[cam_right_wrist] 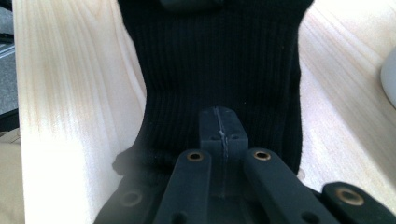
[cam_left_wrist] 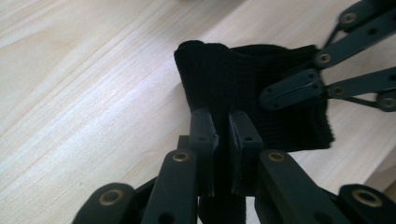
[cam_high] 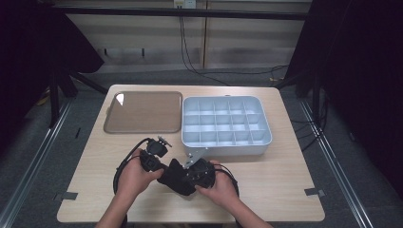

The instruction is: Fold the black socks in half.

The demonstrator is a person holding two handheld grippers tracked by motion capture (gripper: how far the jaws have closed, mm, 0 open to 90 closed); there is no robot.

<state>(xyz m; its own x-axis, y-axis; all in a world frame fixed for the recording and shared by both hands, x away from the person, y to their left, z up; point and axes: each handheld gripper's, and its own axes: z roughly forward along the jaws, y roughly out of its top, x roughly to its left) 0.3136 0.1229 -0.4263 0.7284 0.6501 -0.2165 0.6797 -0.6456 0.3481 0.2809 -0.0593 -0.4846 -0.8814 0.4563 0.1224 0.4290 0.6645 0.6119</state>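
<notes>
Item: black ribbed sock [cam_high: 175, 176], clamped by our left gripper [cam_left_wrist: 223, 140] and right gripper [cam_right_wrist: 220, 135]; we should keep it taut.

1. Sock [cam_left_wrist: 243, 88]: black ribbed knit cloth, matt.
2. Bench [cam_high: 285, 185]: pale wood with visible grain, smooth.
3. Tray [cam_high: 142, 112]: brown, smooth, glossy with a glare spot.
4. Box [cam_high: 225, 124]: light grey plastic, smooth.
5. Left gripper [cam_left_wrist: 223, 140]: matt black, brass-coloured rivets.
</notes>
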